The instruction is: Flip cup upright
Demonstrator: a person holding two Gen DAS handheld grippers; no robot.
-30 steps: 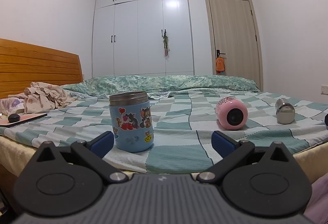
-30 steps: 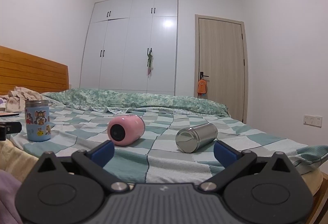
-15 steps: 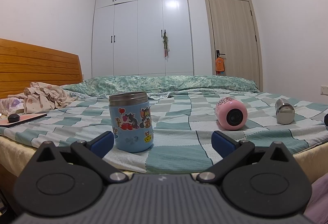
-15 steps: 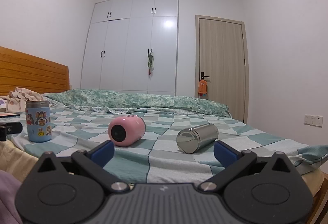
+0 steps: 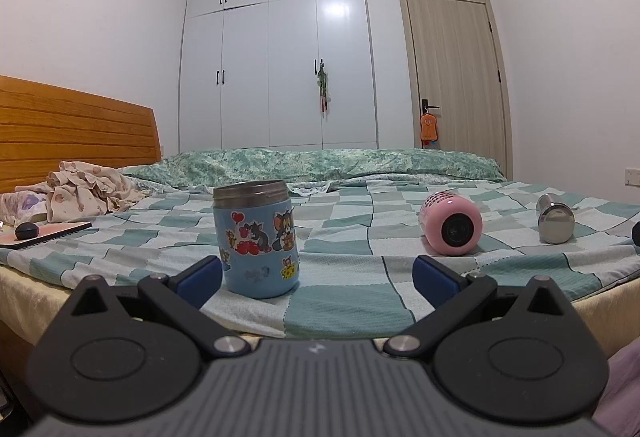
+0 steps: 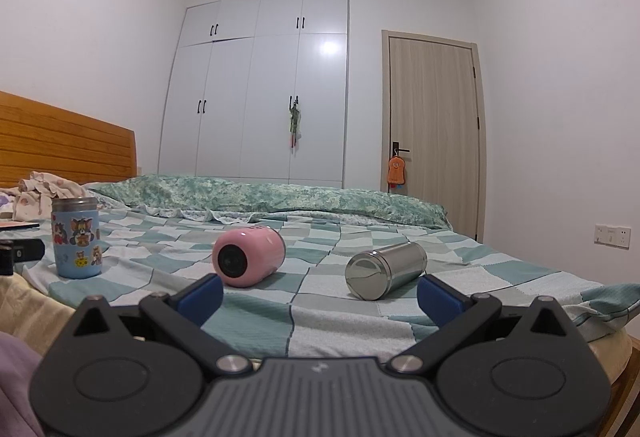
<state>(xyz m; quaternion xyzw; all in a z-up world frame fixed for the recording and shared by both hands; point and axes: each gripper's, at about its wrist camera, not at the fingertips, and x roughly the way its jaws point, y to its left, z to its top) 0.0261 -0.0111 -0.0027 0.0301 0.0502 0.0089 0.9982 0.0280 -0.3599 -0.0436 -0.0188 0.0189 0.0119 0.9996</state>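
Note:
A blue cartoon-sticker cup (image 5: 258, 243) stands upright on the checked bedspread (image 5: 348, 313), also in the right wrist view (image 6: 77, 237). A pink cup (image 5: 451, 224) lies on its side, also seen in the right wrist view (image 6: 248, 256). A steel cup (image 6: 386, 270) lies on its side to its right, also in the left wrist view (image 5: 556, 219). My left gripper (image 5: 318, 279) is open and empty, just in front of the blue cup. My right gripper (image 6: 320, 295) is open and empty, short of the pink and steel cups.
Crumpled clothes (image 5: 86, 193) and a flat pink pad with a black round object (image 5: 26, 231) lie at the left by the wooden headboard (image 5: 72, 129). A rolled green quilt (image 5: 328, 165) lies across the far side. White wardrobe (image 5: 280, 57) and door (image 5: 456, 77) stand behind.
The right wrist view has shifted slightly; the cups sit a touch higher and farther right in it. The left gripper has not visibly moved. Both stay open.

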